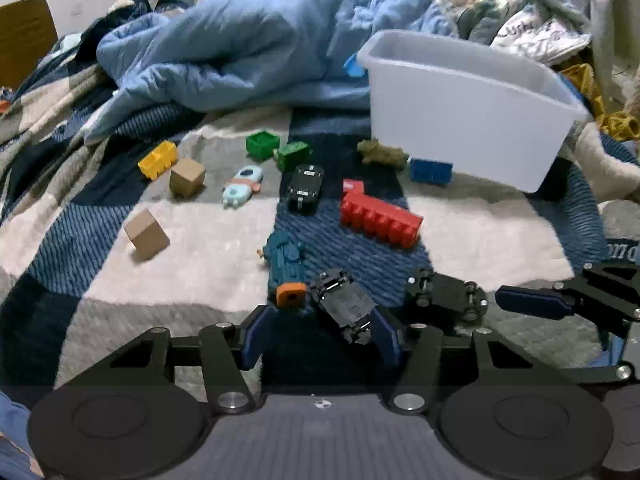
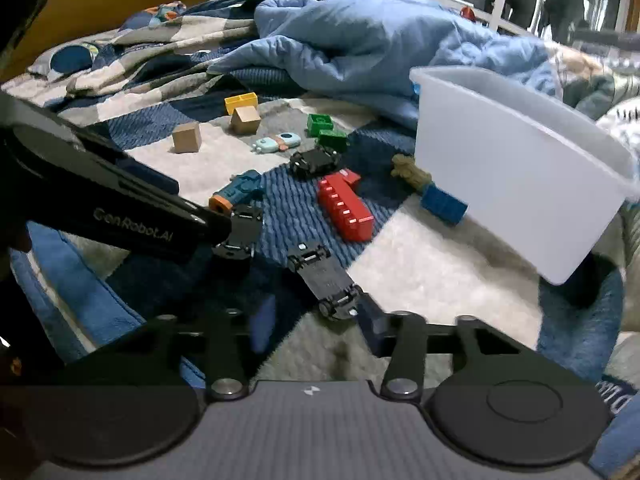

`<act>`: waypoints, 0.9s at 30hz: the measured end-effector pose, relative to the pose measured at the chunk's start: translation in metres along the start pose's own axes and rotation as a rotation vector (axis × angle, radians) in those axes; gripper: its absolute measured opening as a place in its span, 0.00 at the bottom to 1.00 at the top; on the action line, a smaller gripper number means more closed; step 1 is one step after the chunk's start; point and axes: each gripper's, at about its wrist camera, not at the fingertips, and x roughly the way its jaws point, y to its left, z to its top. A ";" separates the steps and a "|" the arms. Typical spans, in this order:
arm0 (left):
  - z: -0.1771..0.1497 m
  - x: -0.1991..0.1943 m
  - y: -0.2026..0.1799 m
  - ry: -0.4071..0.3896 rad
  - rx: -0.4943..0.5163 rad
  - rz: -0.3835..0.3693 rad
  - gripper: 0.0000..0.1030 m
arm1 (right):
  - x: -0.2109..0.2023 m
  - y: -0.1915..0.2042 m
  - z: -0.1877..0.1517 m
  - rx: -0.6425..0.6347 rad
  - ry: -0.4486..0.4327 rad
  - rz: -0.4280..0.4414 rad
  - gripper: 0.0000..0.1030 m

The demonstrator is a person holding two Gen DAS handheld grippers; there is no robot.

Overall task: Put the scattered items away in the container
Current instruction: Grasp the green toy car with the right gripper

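My left gripper (image 1: 320, 332) stands apart around an upturned black toy car (image 1: 344, 304) on the bed, pads not yet pressing; I'd centre before closing. My right gripper (image 2: 316, 320) is apart too, another black toy car (image 2: 324, 276) just ahead. Far right, the white plastic container (image 1: 460, 108) leans tilted; I'd lift high over its rim.

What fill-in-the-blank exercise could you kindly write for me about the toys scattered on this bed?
1. The blue block lies right beside the white ___.
2. Exactly ___ wooden cubes sit on the blanket.
3. The teal toy has an ___ end.
4. The long studded brick is ___.
Missing words: bin; two; orange; red.
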 end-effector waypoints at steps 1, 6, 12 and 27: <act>0.000 0.003 0.001 0.010 -0.012 -0.003 0.57 | 0.002 -0.002 -0.002 0.001 -0.008 0.013 0.43; 0.002 0.018 0.002 0.048 -0.059 -0.045 0.57 | 0.014 -0.010 -0.005 0.004 -0.017 0.025 0.42; 0.012 0.034 -0.012 0.074 -0.049 -0.070 0.58 | 0.026 -0.015 -0.001 -0.001 -0.022 0.042 0.43; 0.016 0.031 -0.001 0.069 0.047 -0.121 0.34 | 0.025 -0.004 0.009 0.013 -0.021 0.021 0.15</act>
